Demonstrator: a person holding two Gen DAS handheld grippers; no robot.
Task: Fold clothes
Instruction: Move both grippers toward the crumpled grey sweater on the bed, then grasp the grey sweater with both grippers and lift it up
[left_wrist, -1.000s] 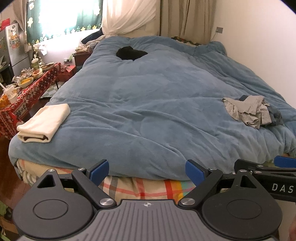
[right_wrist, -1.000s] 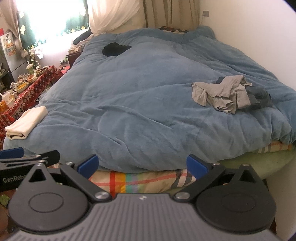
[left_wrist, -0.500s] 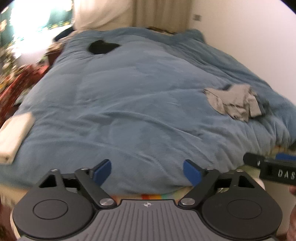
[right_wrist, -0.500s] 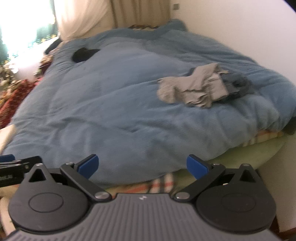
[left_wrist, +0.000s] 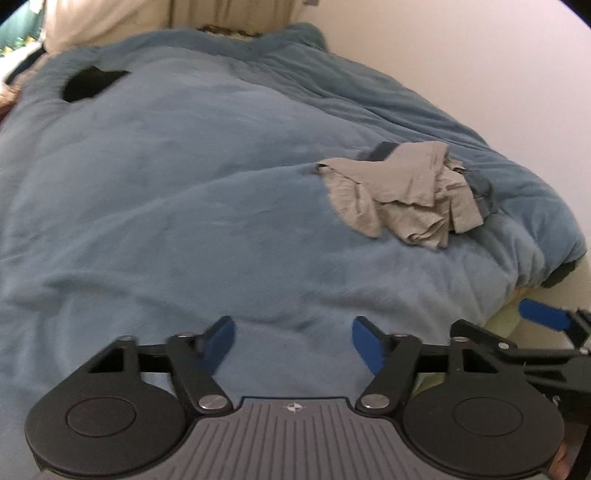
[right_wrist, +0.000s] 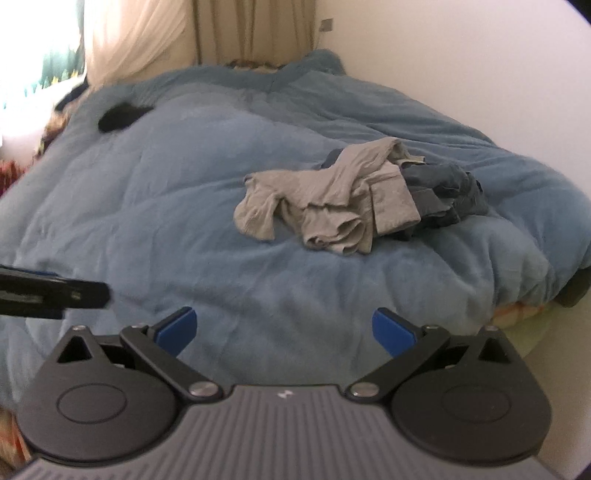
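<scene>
A crumpled grey garment lies on the right part of the blue duvet, partly over a dark blue garment. My left gripper hangs open over the duvet's near edge, well short and left of the pile, with nothing between its blue-tipped fingers. My right gripper is open too, empty, in front of the pile and below it in its own view. The right gripper's fingertip shows at the left wrist view's right edge.
A black item lies far back on the left of the duvet. A white wall borders the bed's right side, curtains hang behind it. The mattress edge shows at lower right.
Both grippers have swung right and come closer over the bed; the clothes pile looks larger and nearer. The folded cream cloth and the red table have left view. Both stay open.
</scene>
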